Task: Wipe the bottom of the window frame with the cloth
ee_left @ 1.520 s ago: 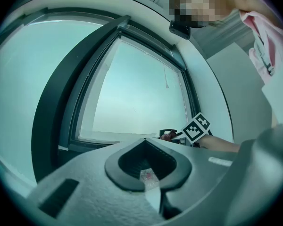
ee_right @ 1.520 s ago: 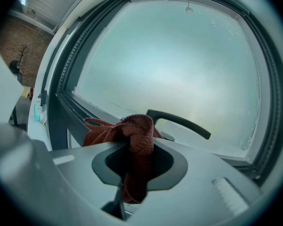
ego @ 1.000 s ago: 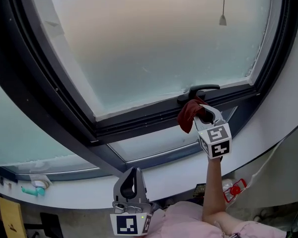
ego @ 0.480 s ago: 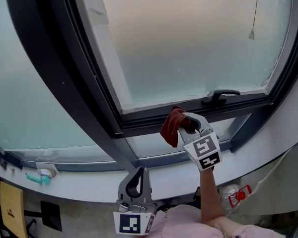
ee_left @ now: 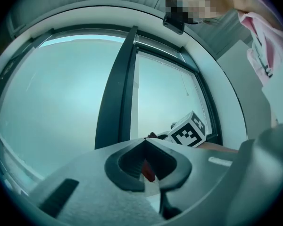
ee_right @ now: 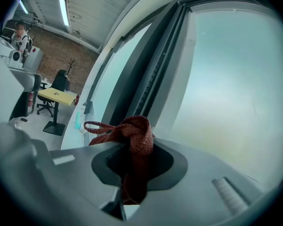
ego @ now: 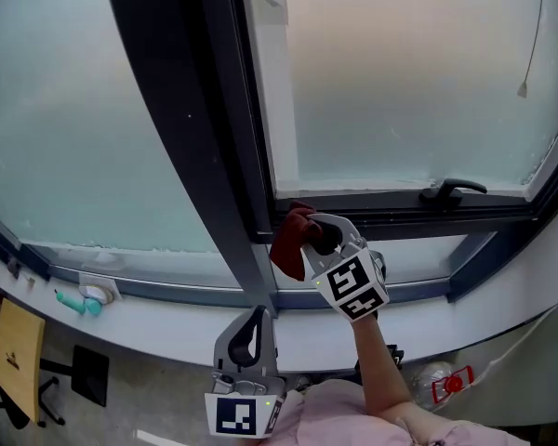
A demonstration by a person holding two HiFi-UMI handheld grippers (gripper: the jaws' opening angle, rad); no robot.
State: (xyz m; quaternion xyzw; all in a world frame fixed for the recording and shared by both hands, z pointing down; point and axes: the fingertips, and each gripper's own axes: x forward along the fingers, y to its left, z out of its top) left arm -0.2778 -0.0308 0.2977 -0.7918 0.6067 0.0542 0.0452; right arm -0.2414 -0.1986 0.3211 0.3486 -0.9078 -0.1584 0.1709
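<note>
Dark red cloth (ego: 291, 240) is bunched in the right tongs (ego: 318, 234). In the right gripper view the jaws are clamped on it, with a loop of fabric sticking out to one side. In the head view the cloth sits against the window frame (ego: 400, 214), at the left end of its bottom rail, just beside the dark vertical mullion (ego: 191, 128). The black handle (ego: 454, 191) sits further right on the same rail, well apart from the cloth. The glass panes are frosted.

The left tongs (ego: 251, 328) are low in the head view, below the white sill (ego: 167, 321), pointing up. Their jaws are together with nothing held. A small teal object (ego: 77, 301) lies at the sill's far left.
</note>
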